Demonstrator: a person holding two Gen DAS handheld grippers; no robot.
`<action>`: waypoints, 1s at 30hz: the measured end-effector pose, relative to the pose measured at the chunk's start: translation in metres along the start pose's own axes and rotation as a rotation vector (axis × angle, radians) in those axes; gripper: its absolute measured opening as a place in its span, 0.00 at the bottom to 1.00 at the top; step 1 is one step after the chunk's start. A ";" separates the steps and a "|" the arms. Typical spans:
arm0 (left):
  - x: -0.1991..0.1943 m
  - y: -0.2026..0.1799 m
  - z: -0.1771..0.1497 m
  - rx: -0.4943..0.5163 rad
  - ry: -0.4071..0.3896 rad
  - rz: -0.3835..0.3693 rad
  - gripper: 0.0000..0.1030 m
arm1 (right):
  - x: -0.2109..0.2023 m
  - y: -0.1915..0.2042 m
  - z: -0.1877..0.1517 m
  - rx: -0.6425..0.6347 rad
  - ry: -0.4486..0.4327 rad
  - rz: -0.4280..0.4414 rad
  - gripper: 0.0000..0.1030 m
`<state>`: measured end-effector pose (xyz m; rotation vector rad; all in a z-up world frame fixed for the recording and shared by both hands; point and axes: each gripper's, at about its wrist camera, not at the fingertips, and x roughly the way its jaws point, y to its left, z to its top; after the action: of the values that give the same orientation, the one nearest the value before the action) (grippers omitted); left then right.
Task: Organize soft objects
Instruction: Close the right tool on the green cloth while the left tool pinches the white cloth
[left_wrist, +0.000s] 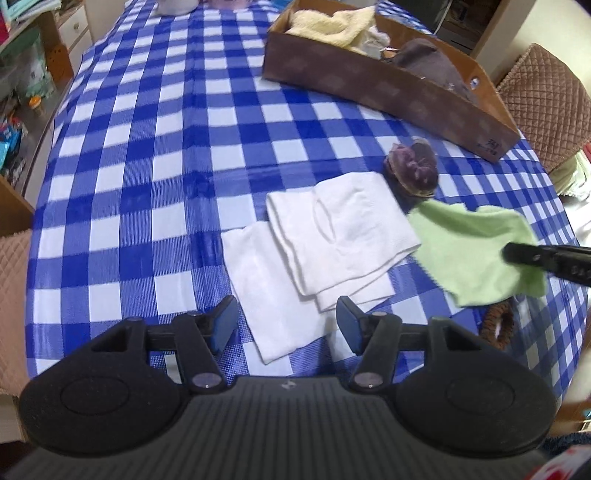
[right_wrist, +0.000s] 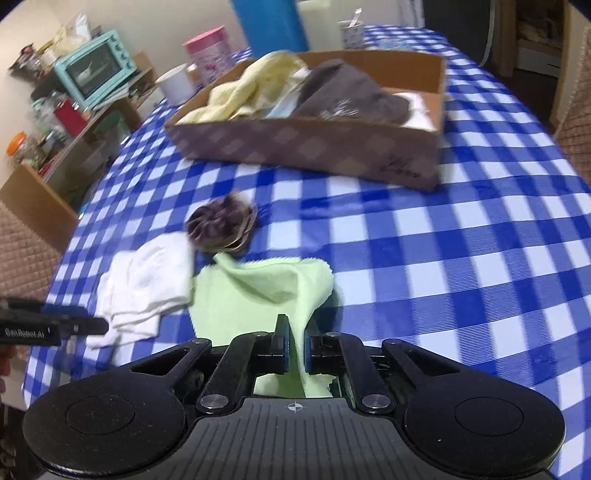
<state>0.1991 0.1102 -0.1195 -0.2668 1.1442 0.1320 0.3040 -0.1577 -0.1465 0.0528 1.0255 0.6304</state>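
Observation:
Two folded white cloths (left_wrist: 347, 229) (right_wrist: 147, 284) lie overlapping on the blue checked tablecloth. My left gripper (left_wrist: 288, 317) hovers open over their near edge, nothing between its fingers. Right of them lies a light green cloth (left_wrist: 472, 251) (right_wrist: 251, 291). My right gripper (right_wrist: 295, 332) is shut on the green cloth's near edge, which is pinched up between the pads. A purple scrunchie (left_wrist: 412, 168) (right_wrist: 221, 225) sits just beyond both cloths. Behind it, a brown cardboard box (left_wrist: 369, 85) (right_wrist: 314, 147) holds a yellow towel (right_wrist: 251, 88) and a dark grey cloth (right_wrist: 347, 92).
A brown striped hair ring (left_wrist: 496, 325) lies by the green cloth's near corner. A white mug (right_wrist: 177, 86) and pink tin (right_wrist: 208, 55) stand behind the box. Quilted chairs (left_wrist: 543, 99) flank the table; shelves with a teal oven (right_wrist: 96, 70) stand to the left.

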 end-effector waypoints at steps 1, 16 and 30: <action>0.003 0.002 0.000 -0.016 0.008 -0.006 0.54 | -0.002 -0.004 0.002 0.010 -0.006 -0.007 0.07; 0.023 -0.023 0.029 -0.033 -0.021 -0.092 0.63 | -0.014 -0.041 0.006 0.135 -0.016 -0.060 0.08; 0.027 -0.049 0.038 0.132 -0.097 0.061 0.11 | -0.007 -0.030 -0.003 0.152 0.006 -0.018 0.53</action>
<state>0.2549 0.0732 -0.1223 -0.1069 1.0598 0.1215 0.3130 -0.1866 -0.1530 0.1753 1.0778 0.5359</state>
